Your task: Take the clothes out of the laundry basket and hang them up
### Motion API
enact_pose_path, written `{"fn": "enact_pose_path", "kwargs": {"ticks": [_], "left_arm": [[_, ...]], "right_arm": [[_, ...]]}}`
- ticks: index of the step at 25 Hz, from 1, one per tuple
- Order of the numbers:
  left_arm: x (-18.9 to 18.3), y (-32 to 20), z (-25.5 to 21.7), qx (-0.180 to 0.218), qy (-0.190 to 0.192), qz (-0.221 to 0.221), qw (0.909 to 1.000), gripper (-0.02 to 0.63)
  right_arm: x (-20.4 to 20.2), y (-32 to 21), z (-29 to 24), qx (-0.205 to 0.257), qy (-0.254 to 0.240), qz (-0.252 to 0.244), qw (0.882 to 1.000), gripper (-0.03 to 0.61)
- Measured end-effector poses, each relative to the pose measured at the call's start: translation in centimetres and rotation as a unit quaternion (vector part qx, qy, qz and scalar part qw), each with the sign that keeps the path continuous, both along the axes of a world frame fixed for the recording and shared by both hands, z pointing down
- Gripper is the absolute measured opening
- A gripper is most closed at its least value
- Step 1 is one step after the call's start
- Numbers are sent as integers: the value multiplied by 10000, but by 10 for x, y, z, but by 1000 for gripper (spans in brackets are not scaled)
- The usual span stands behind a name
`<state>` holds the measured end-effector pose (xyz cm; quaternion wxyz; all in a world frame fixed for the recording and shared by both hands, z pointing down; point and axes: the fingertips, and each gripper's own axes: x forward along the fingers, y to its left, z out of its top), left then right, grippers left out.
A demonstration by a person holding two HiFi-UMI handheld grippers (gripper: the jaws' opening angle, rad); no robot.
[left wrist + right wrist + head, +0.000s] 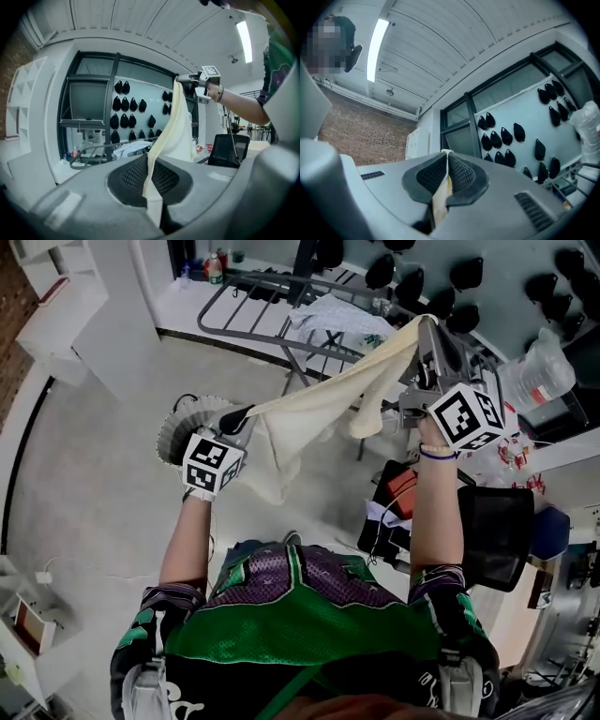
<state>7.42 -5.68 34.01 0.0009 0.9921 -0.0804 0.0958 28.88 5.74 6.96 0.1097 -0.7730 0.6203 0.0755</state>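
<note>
While taut overhead — cloth (309, 404) between jaws close-up.

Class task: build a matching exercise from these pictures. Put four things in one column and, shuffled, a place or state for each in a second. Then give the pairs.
1. cloth
2. rack
3. basket
4. chair

A. black, at the head view's right
B. pale, ribbed, on the floor
C. gripped by left claw and right claw
D. bears a white garment

Pairs: 1-C, 2-D, 3-B, 4-A
</note>
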Motion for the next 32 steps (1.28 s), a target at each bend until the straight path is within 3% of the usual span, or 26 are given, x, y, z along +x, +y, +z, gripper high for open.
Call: {"fn": "enact_pose_path", "kwargs": {"ticks": [8,16,24,32], "left_arm": [[24,-27,-92,652,589,-589,9944,18],[100,28,-166,1645,845,-539,9813,18],[165,78,-174,1566,1011,-373,9818,18],[221,93,-173,1509,998,221,9832,18]], "right_arm": [[68,78,32,16,-149,674,9976,8],[131,194,41,389,-243,1256,9910,8],[175,269,69,522,-483,1555,9853,8],[210,302,74,808,-586,2032,9740,8]]}}
